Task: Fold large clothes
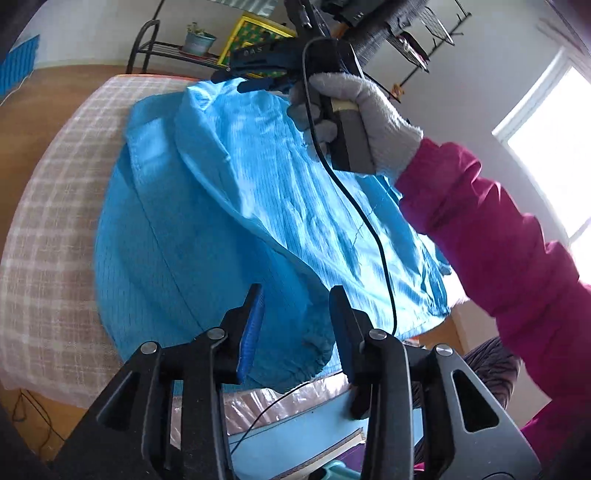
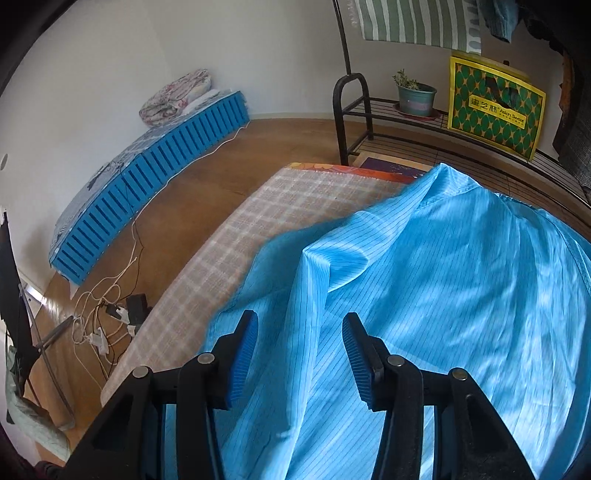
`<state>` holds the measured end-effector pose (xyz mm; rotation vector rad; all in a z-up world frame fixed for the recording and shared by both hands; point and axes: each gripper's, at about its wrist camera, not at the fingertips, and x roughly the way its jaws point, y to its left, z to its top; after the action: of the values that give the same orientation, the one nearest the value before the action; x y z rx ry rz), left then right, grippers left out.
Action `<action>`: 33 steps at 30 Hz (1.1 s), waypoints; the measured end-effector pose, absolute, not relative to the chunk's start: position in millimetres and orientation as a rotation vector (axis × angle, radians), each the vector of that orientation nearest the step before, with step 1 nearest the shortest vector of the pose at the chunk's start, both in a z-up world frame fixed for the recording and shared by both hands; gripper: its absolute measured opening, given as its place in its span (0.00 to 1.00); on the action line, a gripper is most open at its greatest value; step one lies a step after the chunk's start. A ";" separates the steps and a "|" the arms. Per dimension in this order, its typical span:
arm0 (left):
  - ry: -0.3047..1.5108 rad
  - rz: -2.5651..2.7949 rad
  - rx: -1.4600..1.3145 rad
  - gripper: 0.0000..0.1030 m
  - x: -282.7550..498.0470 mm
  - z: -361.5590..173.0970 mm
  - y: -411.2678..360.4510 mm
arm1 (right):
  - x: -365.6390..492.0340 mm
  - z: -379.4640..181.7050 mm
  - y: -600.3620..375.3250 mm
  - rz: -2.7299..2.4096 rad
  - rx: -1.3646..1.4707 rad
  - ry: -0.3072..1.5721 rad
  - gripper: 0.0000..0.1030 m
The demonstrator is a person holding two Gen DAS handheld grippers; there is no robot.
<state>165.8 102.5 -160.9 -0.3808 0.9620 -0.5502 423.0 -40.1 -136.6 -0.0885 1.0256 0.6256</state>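
**Blue garment spread on the checked bench, both pairs of fingers parted above it**

Left wrist view: the left gripper [image 1: 297, 332] points down at a bright blue pinstriped garment [image 1: 207, 236] that lies spread over a bench covered with a beige checked cloth [image 1: 55, 229]. Its blue-padded fingers [image 1: 251, 332] stand partly apart, over the near hem of the garment; no fabric is pinched between the pads. Across the garment, a hand in a grey fleece glove [image 1: 369, 122], with a magenta sleeve [image 1: 498, 240] behind it, holds the right gripper [image 1: 258, 79] at the far edge of the fabric, a black cable [image 1: 369, 229] trailing from it over the cloth. Whether those far fingers touch the garment cannot be told from here. Behind stand a metal rack [image 1: 147, 51], a potted plant [image 1: 199, 40] and a yellow-green bag [image 1: 258, 33].

Right wrist view: the right gripper [image 2: 299, 354] hangs above a raised fold of the blue garment [image 2: 443, 277], its ribbed fingers [image 2: 243, 354] about half apart with nothing clamped between them. The garment covers the right part of the checked bench [image 2: 221, 240]. On the wooden floor [image 2: 192, 173] lie tangled cables [image 2: 107, 317] and a blue slatted pallet [image 2: 155, 184] against the wall.
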 end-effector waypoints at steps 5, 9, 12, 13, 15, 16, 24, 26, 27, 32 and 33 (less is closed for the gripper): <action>0.982 -0.456 -0.455 0.34 189.9 -167.9 117.3 | 465.7 -156.4 -29.6 0.593 -0.009 1.063 0.49; 1.078 -0.453 -0.556 0.34 211.4 -194.7 106.9 | 486.1 -165.0 -19.5 0.594 0.012 1.058 0.43; 1.148 -0.458 -0.553 0.34 219.8 -217.1 90.1 | 500.8 -165.3 -6.4 0.576 -0.040 1.033 0.40; 1.170 -0.469 -0.565 0.34 221.7 -223.9 85.1 | 508.4 -166.4 -3.2 0.561 -0.064 1.022 0.40; 1.211 -0.495 -0.590 0.35 222.4 -235.6 74.0 | 523.0 -172.1 0.9 0.525 -0.082 1.033 0.43; 1.226 -0.504 -0.590 0.37 222.4 -239.4 69.1 | 530.8 -177.6 1.4 0.508 -0.085 1.050 0.44; 1.239 -0.552 -0.398 0.02 214.6 -234.8 32.4 | 547.8 -201.7 -43.7 0.470 -0.064 1.118 0.00; 1.248 -0.552 -0.359 0.02 207.4 -236.5 26.9 | 550.1 -201.9 -67.9 0.461 -0.027 1.129 0.01; 1.254 -0.553 -0.339 0.02 204.7 -238.6 23.9 | 551.2 -201.9 -78.1 0.431 -0.049 1.137 0.02; 1.271 -0.560 -0.303 0.02 195.0 -242.3 19.5 | 558.3 -177.5 -102.9 0.287 -0.156 1.090 0.39; 1.273 -0.562 -0.303 0.02 194.7 -242.5 20.2 | 559.4 -167.2 -103.4 0.297 -0.132 1.063 0.39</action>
<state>194.7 20.2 -242.5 -0.3029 1.2731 -0.5623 559.4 -103.4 -167.2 -0.1319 1.0630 0.2973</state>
